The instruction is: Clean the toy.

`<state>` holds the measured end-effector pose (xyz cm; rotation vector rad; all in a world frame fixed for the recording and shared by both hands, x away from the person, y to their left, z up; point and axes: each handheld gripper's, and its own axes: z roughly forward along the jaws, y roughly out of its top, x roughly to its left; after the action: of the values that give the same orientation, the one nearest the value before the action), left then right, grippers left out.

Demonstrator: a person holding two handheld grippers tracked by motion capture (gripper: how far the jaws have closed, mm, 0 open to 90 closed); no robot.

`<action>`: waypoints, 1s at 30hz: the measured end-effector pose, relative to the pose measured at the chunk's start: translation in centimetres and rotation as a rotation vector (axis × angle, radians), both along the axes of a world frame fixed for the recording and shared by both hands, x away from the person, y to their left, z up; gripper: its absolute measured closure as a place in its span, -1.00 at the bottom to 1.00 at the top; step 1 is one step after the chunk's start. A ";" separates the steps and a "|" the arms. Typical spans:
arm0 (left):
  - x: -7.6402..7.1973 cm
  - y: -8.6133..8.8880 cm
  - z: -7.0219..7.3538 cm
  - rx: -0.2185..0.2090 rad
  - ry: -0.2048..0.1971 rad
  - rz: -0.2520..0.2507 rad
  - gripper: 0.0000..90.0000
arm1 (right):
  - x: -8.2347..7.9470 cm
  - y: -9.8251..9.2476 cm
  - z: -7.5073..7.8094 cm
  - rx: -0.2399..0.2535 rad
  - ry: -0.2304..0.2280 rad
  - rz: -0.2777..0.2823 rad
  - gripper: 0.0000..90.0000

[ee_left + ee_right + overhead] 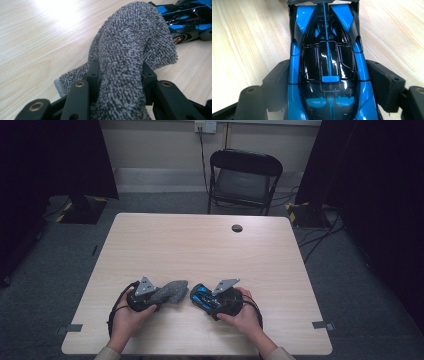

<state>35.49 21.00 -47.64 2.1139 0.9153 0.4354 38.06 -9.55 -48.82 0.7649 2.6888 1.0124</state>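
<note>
A grey terry cloth (172, 291) lies bunched on the wooden table (200, 245) near its front edge. My left gripper (159, 296) is shut on it; in the left gripper view the cloth (130, 45) bulges up between the two black jaws of the left gripper (121, 72) and droops forward onto the table. Just right of it sits a blue and black toy race car (202, 296). My right gripper (206, 299) is shut on the car. In the right gripper view the car (327, 57) points away, and the jaws of the right gripper (329, 77) press on both of its flanks.
A round cable hole (237, 228) sits near the table's far edge. A black folding chair (245, 175) stands behind the table. Dark curtains hang at both sides, and cables run over the floor at the right.
</note>
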 end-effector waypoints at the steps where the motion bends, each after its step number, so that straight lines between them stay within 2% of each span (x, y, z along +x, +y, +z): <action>1: 0.0 0.0 0.0 -0.002 0.002 0.000 0.39 | 0.0 0.0 0.0 0.004 -0.001 -0.003 -0.45; 6: 0.1 0.1 0.0 -0.001 -0.003 0.003 0.39 | 0.1 0.2 0.6 0.021 -0.003 -0.003 -0.43; 7: 0.1 0.1 0.0 -0.002 -0.001 0.000 0.39 | 0.2 0.2 0.7 0.012 0.001 0.001 -0.43; 8: 0.1 0.1 0.0 0.000 -0.002 0.001 0.39 | 0.1 0.3 0.8 0.003 -0.014 0.004 -0.43; 10: 0.1 0.1 0.0 -0.003 -0.001 0.000 0.39 | 0.2 0.3 0.7 0.000 0.002 0.009 -0.43; 12: 0.1 0.1 -0.1 -0.002 0.000 0.001 0.39 | 0.3 0.1 0.7 0.021 0.002 -0.001 -0.43; 15: 0.0 0.1 -0.1 -0.001 0.001 0.000 0.39 | 0.3 0.2 0.4 0.008 -0.002 0.000 -0.43; 16: 0.0 0.1 -0.1 -0.006 0.003 0.002 0.39 | 0.3 0.2 0.3 0.008 0.010 0.001 -0.43; 21: 0.1 0.2 -0.1 -0.003 0.001 0.001 0.39 | 0.2 0.0 -0.2 0.031 -0.010 -0.014 -0.44; 28: 0.1 0.1 -0.1 0.000 0.002 -0.002 0.39 | 0.2 0.5 -0.3 0.014 -0.030 -0.013 -0.47; 30: 0.1 0.0 -0.1 0.000 0.001 -0.001 0.39 | 0.1 0.6 -0.5 0.024 -0.037 -0.017 -0.49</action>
<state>35.63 21.05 -47.76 2.1146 0.9150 0.4338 38.20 -8.92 -49.30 0.7641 2.6389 1.0456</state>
